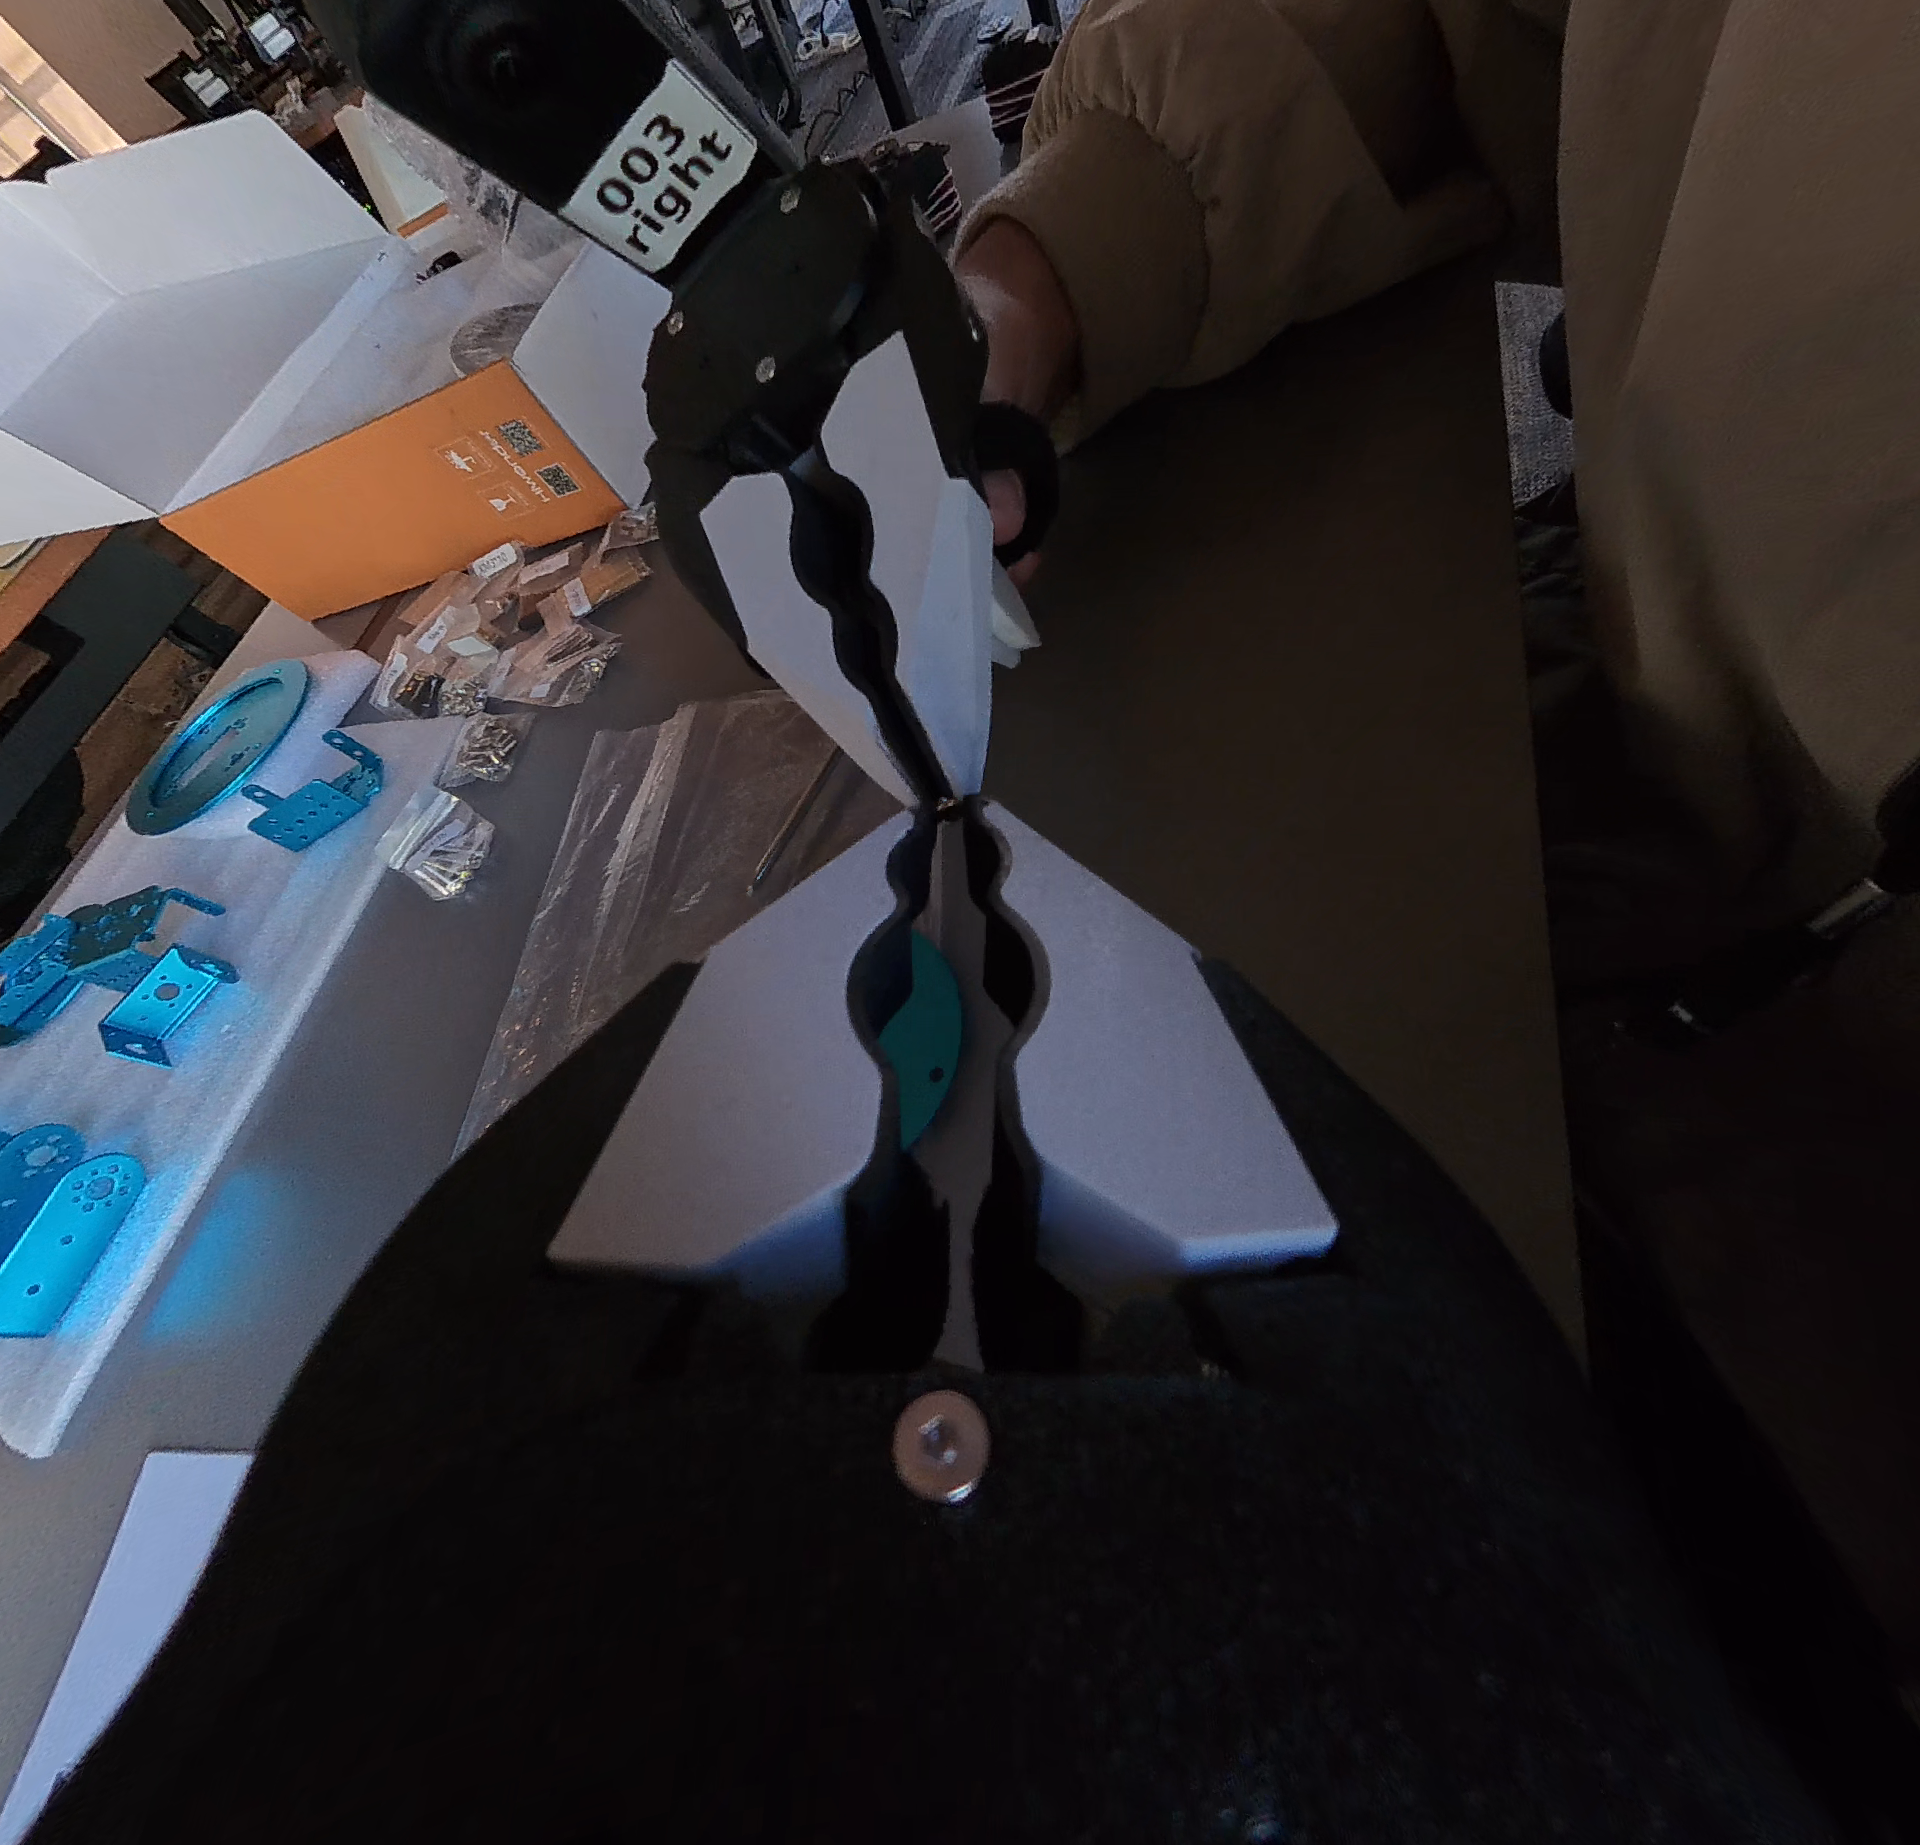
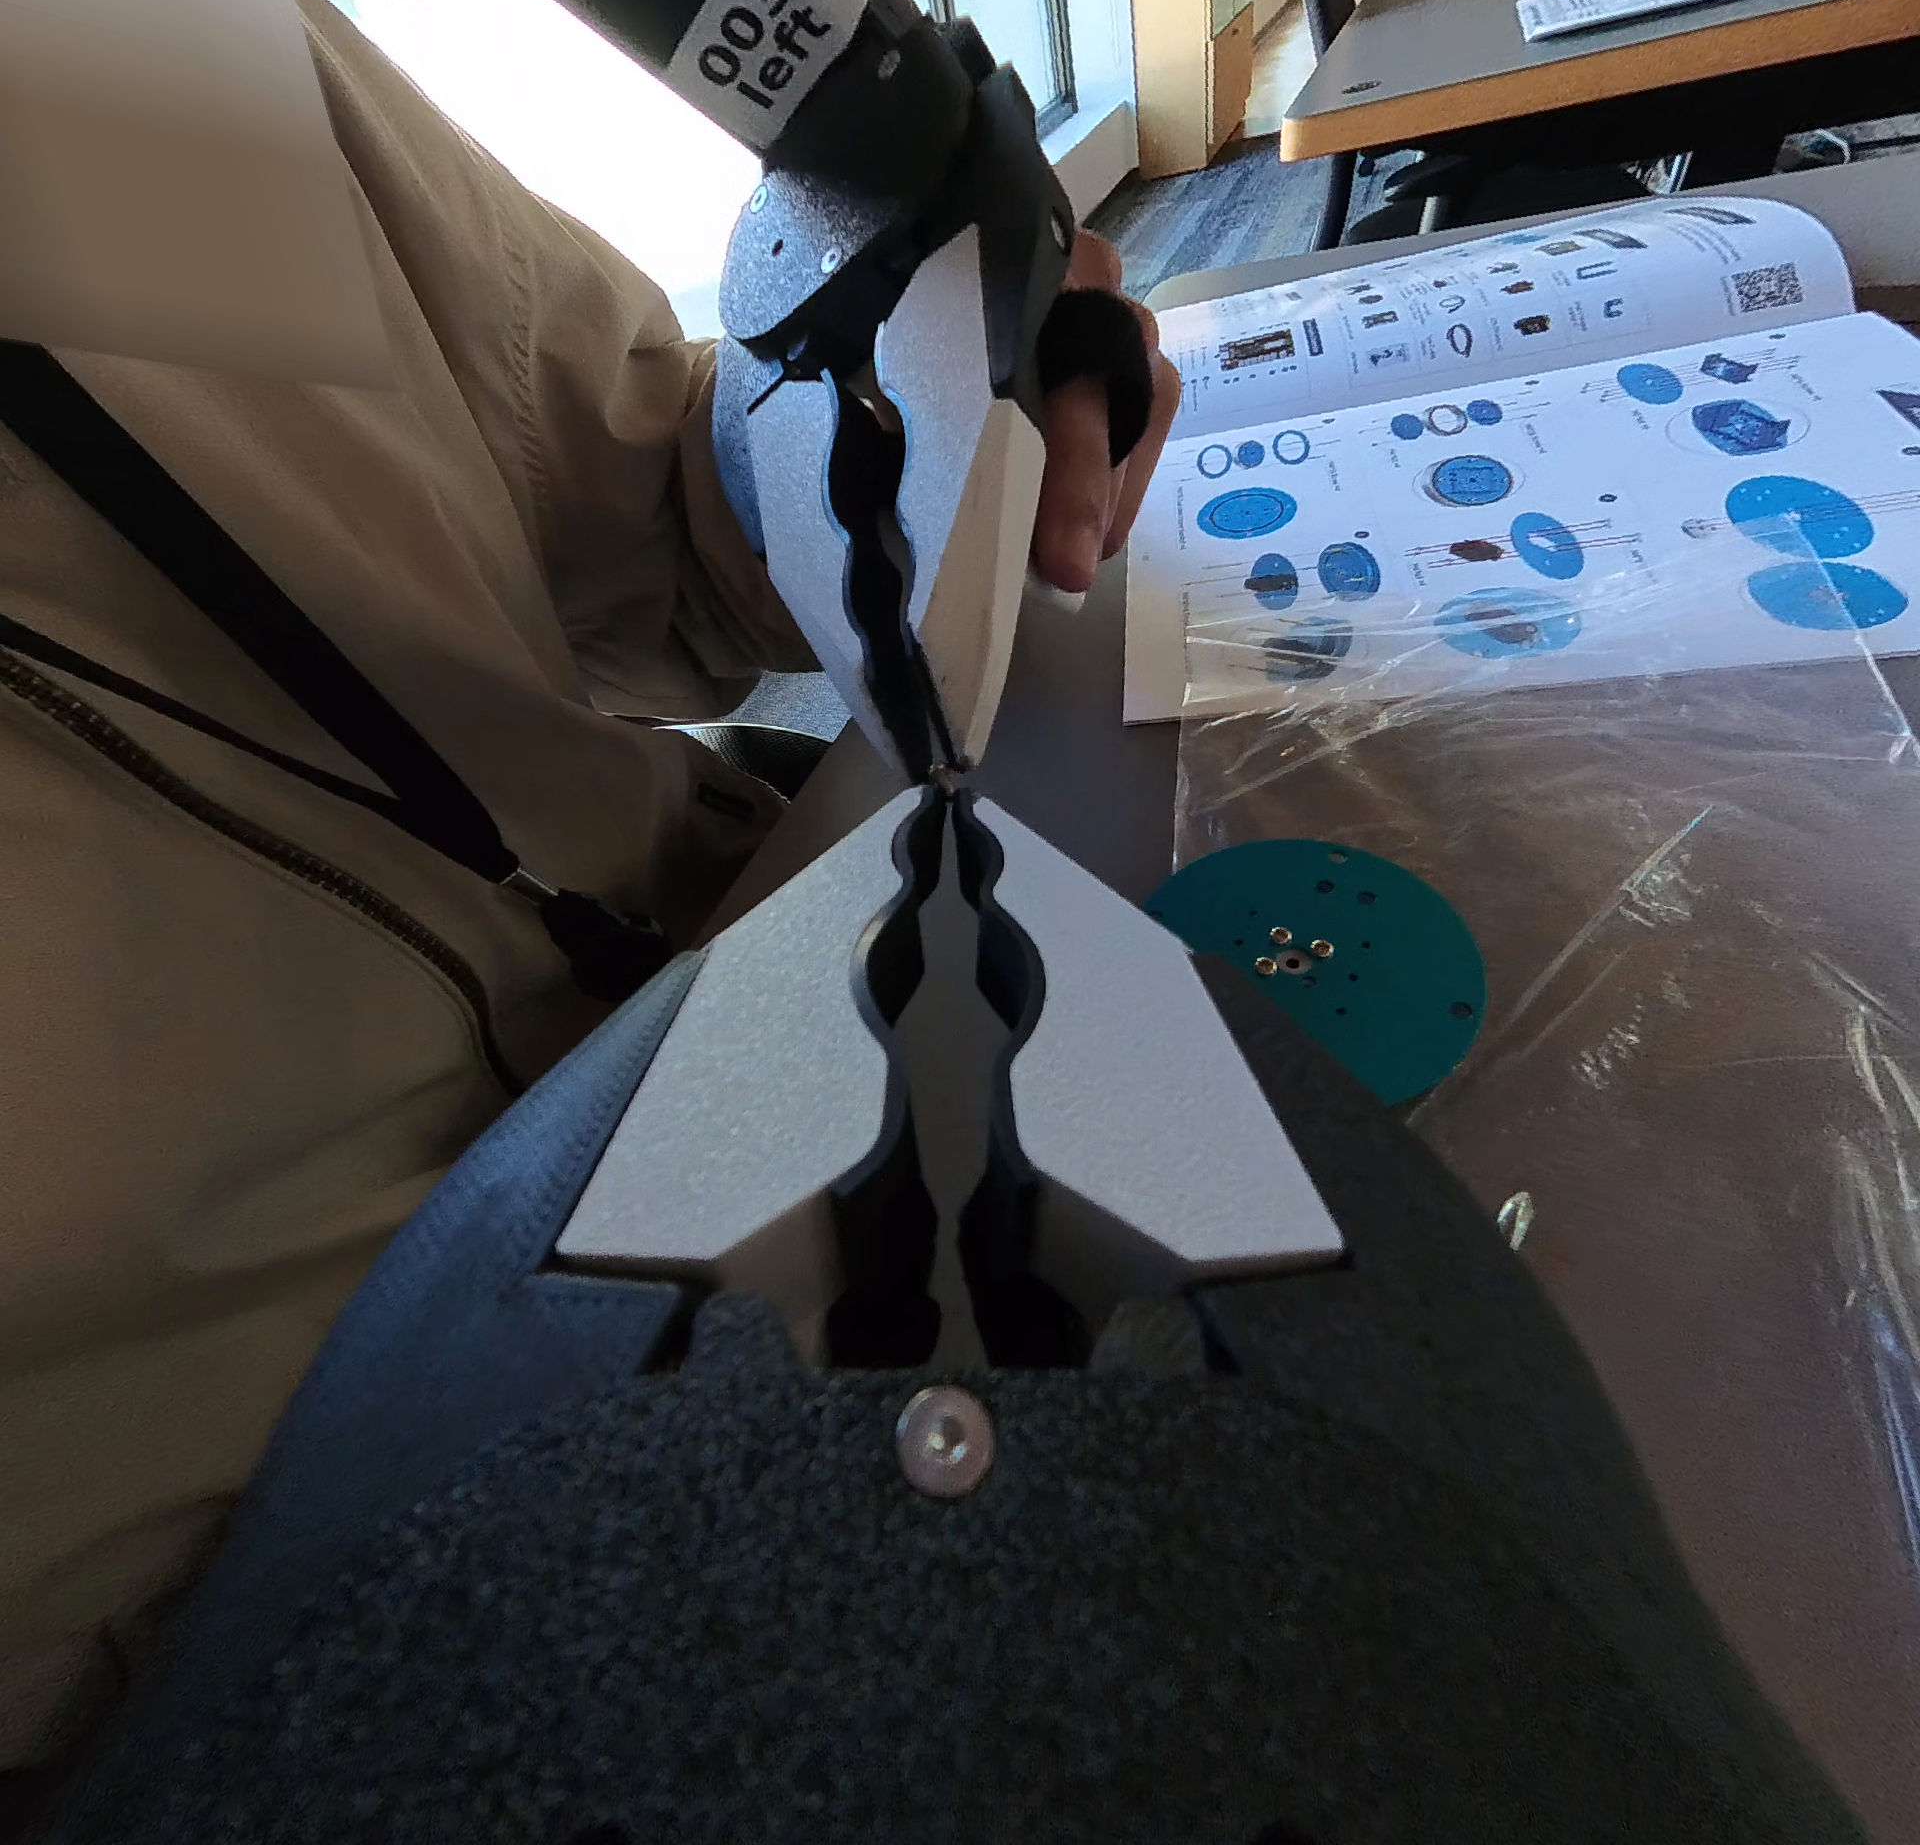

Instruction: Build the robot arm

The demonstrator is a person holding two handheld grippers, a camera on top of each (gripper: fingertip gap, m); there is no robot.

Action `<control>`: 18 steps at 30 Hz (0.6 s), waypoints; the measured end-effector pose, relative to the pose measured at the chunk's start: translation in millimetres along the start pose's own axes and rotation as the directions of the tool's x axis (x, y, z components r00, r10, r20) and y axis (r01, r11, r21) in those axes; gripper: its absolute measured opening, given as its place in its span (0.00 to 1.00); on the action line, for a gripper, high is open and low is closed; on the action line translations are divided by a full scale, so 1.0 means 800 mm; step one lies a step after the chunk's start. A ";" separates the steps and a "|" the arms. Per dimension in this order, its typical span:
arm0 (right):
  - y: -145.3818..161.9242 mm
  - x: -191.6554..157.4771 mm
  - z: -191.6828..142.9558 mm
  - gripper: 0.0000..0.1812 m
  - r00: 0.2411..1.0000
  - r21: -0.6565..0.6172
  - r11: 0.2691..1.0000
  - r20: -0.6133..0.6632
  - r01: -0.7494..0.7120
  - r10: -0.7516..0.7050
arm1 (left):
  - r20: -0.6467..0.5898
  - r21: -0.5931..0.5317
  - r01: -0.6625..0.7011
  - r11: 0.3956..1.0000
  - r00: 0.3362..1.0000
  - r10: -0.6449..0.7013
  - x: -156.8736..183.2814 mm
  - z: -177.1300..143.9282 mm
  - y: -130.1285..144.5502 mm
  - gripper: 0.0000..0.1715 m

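- The dark surface carries everything. A person in a tan jacket sits at its near edge.
- An orange-and-white box stands open toward the far left edge.
- A white foam sheet along the left edge holds blue metal brackets and a ring.
- An open booklet of diagrams lies toward the right edge. A clear plastic film overlaps its lower edge.
- The left tongs and right tongs meet tip to tip above the surface. Both are nearly closed and seem to pinch one small metal piece between them.
- A teal disc with holes lies flat near the near edge, just beside the film and below the right tongs.
- Small bags of fasteners lie between the box and the foam.
- The small metal piece sits where the four tips meet. It is probably light, stiff and smooth, so it could slip or flip out easily. A grip across its sides would likely hold best.
- Its shape is too small to read, and I cannot tell which tongs bear it. The left tongs hide most of the disc in their own view.
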State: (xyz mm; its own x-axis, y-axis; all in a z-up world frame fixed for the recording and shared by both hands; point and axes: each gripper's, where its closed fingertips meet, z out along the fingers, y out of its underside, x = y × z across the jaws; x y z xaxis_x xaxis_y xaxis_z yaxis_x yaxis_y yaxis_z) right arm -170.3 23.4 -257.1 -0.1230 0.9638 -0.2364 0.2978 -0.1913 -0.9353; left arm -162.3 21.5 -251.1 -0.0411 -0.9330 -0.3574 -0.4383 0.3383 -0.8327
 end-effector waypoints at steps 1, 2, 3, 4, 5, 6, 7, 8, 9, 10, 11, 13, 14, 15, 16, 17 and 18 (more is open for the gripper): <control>0.000 0.000 0.000 0.01 1.000 -0.001 1.000 0.003 -0.004 0.004 | -0.003 0.002 0.001 1.000 1.000 -0.001 0.001 0.000 0.000 0.03; 0.000 -0.001 0.000 0.01 1.000 -0.001 1.000 0.007 -0.008 0.008 | -0.006 0.003 0.000 1.000 1.000 0.000 0.001 -0.001 -0.001 0.03; 0.001 -0.001 0.001 0.01 1.000 -0.003 1.000 0.010 -0.012 0.012 | -0.005 0.004 -0.006 1.000 1.000 0.006 0.002 -0.001 -0.001 0.03; 0.001 -0.001 0.001 0.01 1.000 -0.006 1.000 0.012 -0.015 0.015 | -0.006 0.001 -0.012 1.000 1.000 0.012 0.002 -0.001 0.000 0.03; 0.003 -0.001 0.001 0.01 1.000 -0.012 1.000 0.011 -0.016 0.016 | -0.007 -0.004 -0.016 1.000 1.000 0.016 0.002 0.000 0.001 0.03; 0.003 -0.001 0.002 0.01 1.000 -0.015 1.000 0.010 -0.017 0.017 | -0.009 -0.007 -0.018 1.000 1.000 0.018 0.003 0.000 0.001 0.03; 0.004 -0.001 0.002 0.01 1.000 -0.018 1.000 0.014 -0.020 0.020 | -0.012 -0.008 -0.020 1.000 1.000 0.020 0.004 0.000 0.001 0.03; 0.005 -0.001 0.002 0.01 1.000 -0.022 0.999 0.016 -0.024 0.024 | -0.013 -0.009 -0.022 1.000 1.000 0.022 0.004 0.001 0.002 0.02; 0.005 -0.001 0.002 0.01 0.999 -0.024 0.999 0.016 -0.027 0.028 | -0.015 -0.012 -0.024 1.000 1.000 0.024 0.004 0.001 0.002 0.02; 0.006 -0.001 0.002 0.01 0.999 -0.027 0.999 0.018 -0.030 0.031 | -0.017 -0.014 -0.027 1.000 0.999 0.027 0.004 0.001 0.003 0.03; 0.006 0.000 0.002 0.01 0.999 -0.027 0.999 0.018 -0.033 0.034 | -0.017 -0.012 -0.027 1.000 0.999 0.027 0.004 0.001 0.003 0.02; 0.005 0.001 0.002 0.01 0.999 -0.024 0.999 0.013 -0.031 0.032 | -0.023 -0.007 -0.008 1.000 1.000 0.008 0.002 0.001 0.004 0.02; 0.006 0.002 0.002 0.01 0.999 -0.026 0.999 0.008 -0.031 0.031 | -0.027 -0.005 0.004 1.000 1.000 -0.005 0.001 0.001 0.005 0.02; 0.006 0.003 0.001 0.01 1.000 -0.027 0.999 0.002 -0.028 0.028 | -0.030 -0.002 0.015 1.000 0.999 -0.015 0.001 0.001 0.006 0.02; 0.006 0.005 0.000 0.01 1.000 -0.030 0.999 -0.004 -0.025 0.025 | -0.032 0.003 0.026 1.000 0.999 -0.026 -0.001 0.001 0.008 0.02; 0.007 0.007 0.000 0.01 1.000 -0.032 0.999 -0.011 -0.025 0.024 | -0.032 0.007 0.041 0.999 0.999 -0.041 -0.002 0.001 0.009 0.02; 0.007 0.009 -0.001 0.01 1.000 -0.032 0.999 -0.018 -0.025 0.025 | -0.030 0.009 0.060 0.998 0.998 -0.060 -0.005 0.001 0.012 0.02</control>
State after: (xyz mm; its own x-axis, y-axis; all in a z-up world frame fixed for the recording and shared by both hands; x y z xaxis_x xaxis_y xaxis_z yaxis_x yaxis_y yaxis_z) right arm -168.5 29.2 -263.7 -0.0983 0.9620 -0.2547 0.3306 -0.2099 -0.9201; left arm -165.5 28.6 -257.8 -0.0415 -0.9548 -0.2945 -0.4319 0.2829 -0.8564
